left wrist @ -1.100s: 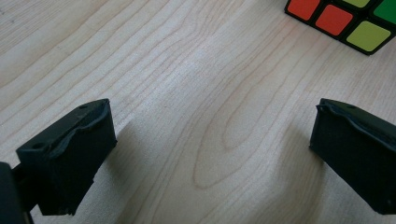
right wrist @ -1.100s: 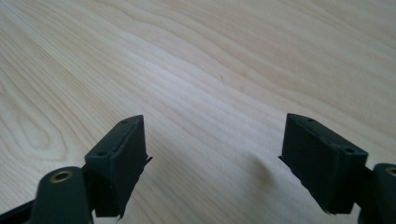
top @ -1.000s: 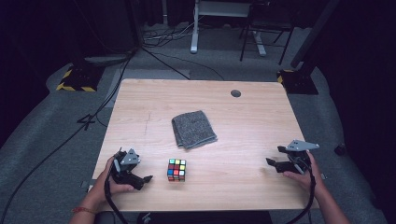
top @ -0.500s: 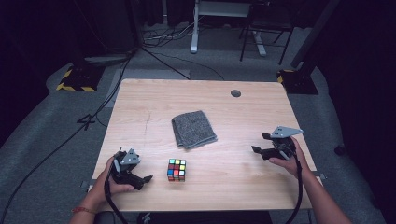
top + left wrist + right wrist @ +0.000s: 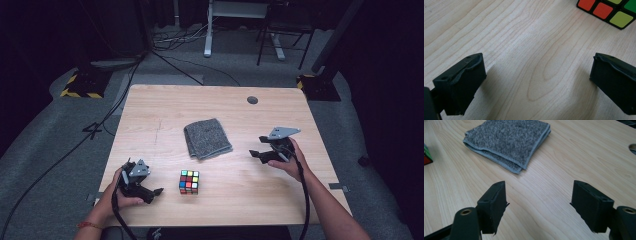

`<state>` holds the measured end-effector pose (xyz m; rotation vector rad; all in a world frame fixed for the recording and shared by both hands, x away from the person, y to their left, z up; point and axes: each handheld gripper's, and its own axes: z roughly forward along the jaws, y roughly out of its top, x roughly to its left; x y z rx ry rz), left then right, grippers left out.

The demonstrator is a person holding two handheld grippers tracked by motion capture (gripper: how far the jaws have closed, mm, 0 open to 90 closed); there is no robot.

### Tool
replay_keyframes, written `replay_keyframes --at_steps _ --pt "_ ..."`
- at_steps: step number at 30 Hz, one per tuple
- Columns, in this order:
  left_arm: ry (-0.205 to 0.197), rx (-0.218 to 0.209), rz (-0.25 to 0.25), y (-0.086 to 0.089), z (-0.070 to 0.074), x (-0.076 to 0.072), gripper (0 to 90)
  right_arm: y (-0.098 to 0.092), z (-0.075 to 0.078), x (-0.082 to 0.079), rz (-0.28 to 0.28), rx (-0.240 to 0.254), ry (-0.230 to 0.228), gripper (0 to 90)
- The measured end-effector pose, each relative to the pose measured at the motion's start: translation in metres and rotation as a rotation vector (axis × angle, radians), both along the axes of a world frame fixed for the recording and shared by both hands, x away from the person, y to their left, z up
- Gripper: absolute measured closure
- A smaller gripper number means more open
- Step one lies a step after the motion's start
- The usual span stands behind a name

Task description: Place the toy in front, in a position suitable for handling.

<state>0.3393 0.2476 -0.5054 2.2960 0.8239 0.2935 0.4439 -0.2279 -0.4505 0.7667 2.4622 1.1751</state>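
On the wooden bench [image 5: 150, 115] a folded grey towel [image 5: 207, 138] is lying near the middle, and a Rubik's cube [image 5: 189, 181] is sitting nearer the front edge, apart from the towel. A round cable hole [image 5: 252, 100] is showing toward the far right of the benchtop. Beyond the bench, black cables [image 5: 170, 45] are trailing across the grey floor, and a yellow-and-black striped base [image 5: 80, 87] is standing off the far left corner.

Nothing is lying between the right gripper [image 5: 264, 153] and the towel, just bare wood. A hand is holding this gripper above the right side of the bench, pointing it left toward the towel; its jaws are standing wide apart with nothing between them, though they have just been closing a little. From the right gripper view the towel [image 5: 509, 142] is lying ahead of the jaws, not touching them.

The left gripper [image 5: 152, 192] is resting low by the front left edge, pointing toward the cube, its jaws spread open and empty. From the left gripper view the cube [image 5: 609, 11] is sitting beyond the jaws, off to one side.
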Motion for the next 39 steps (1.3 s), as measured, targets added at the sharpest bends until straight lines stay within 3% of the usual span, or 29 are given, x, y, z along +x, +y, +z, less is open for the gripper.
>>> replay_keyframes --at_steps 9,16,18,23,29,39 --pt "0.0 -0.001 0.0 0.0 0.0 0.0 0.6 0.049 -0.003 0.015 0.065 -0.021 0.007 28.6" --pt "-0.001 -0.001 -0.001 0.0 0.0 0.0 0.6 0.081 -0.01 0.025 0.103 -0.067 0.004 28.8" --pt "-0.001 0.0 -0.001 0.0 0.0 0.0 0.6 0.085 -0.011 0.028 0.105 -0.049 0.015 28.8" --pt "0.0 0.0 0.0 0.0 0.0 0.0 0.6 0.099 -0.021 0.037 0.104 -0.09 0.004 30.7" --pt "0.0 0.0 0.0 0.0 0.0 0.0 0.6 0.112 -0.033 0.046 0.1 -0.081 0.011 35.2" --pt "-0.001 0.0 0.0 0.0 0.0 0.0 0.5 0.121 -0.045 0.057 0.082 -0.061 0.058 39.7"
